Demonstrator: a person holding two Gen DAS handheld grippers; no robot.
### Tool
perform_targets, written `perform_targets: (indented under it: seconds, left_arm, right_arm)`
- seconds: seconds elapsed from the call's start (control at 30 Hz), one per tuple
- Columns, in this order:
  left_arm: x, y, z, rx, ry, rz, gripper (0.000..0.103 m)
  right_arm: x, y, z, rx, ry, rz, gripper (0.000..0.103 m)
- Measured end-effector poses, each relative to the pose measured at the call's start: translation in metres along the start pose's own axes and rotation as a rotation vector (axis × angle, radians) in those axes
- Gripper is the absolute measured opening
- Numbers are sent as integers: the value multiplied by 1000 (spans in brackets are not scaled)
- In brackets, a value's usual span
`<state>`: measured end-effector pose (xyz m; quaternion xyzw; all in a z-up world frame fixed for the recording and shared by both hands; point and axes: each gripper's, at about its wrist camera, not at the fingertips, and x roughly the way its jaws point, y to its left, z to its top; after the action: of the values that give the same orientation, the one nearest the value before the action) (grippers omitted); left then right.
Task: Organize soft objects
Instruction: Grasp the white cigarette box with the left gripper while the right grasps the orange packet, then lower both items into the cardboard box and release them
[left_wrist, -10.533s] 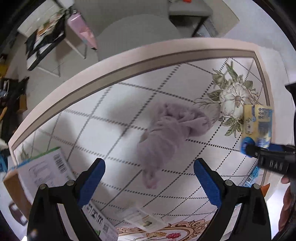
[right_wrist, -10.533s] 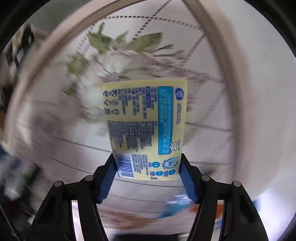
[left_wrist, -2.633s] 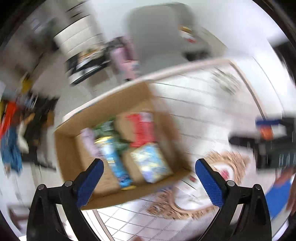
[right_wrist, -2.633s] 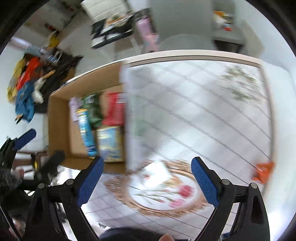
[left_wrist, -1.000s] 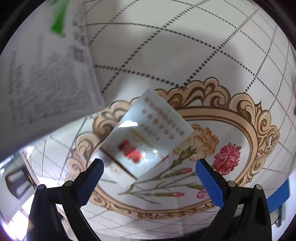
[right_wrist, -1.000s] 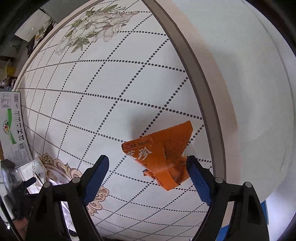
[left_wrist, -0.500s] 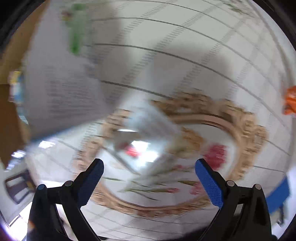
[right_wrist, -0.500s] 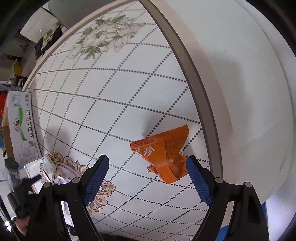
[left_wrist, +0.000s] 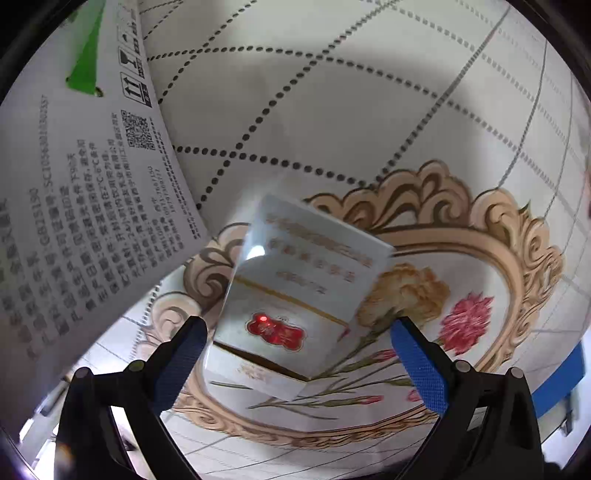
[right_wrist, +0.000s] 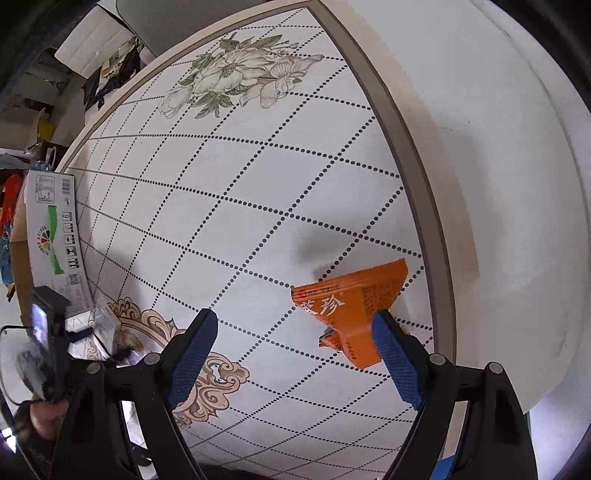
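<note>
The patterned tabletop (right_wrist: 258, 192) fills both views, a printed carton flap (left_wrist: 74, 192) at its left. The left tongs (left_wrist: 295, 354) hang spread wide over a white packet (left_wrist: 295, 295) lying flat between their pads, untouched. The right tongs (right_wrist: 291, 354) gape too, an orange packet (right_wrist: 351, 306) just beside the right pad (right_wrist: 395, 365).

Under my fingers: table (right_wrist: 258, 206) with dotted-grid floral cloth. On it: white packet (left_wrist: 295, 291) over gold medallion, orange packet (right_wrist: 351, 306) near edge, printed carton flap (left_wrist: 74, 192) beside white packet.
</note>
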<state>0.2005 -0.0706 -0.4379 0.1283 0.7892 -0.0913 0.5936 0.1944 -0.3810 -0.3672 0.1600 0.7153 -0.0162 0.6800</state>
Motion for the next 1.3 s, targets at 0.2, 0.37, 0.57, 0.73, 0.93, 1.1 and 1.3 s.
perform_targets:
  seconds: [0.2, 0.37, 0.57, 0.73, 0.93, 1.1, 1.3]
  left_arm:
    - [-1, -9, -14, -57, -5, -169, 102]
    - [-12, -13, 13, -69, -29, -67, 93]
    - [-18, -31, 4, -17, -100, -27, 52]
    - [-13, -44, -1, -35, -104, -41, 52]
    - [-6, -42, -28, -101, -123, -102, 52]
    - [-20, -46, -40, -110, -152, -145, 52]
    - [-35, -42, -58, -95, -200, -198, 52]
  right_arm:
    - [-6, -9, 3, 18, -8, -1, 88]
    - [0, -24, 6, 60, -4, -20, 88]
    - [20, -38, 6, 92, 30, -45, 88]
    - [51, -41, 6, 87, 107, -68, 87]
    - [61, -39, -3, 72, 133, -125, 43]
    - [57, -22, -14, 39, 145, -102, 39]
    - [34, 25, -37, -54, 108, -23, 37]
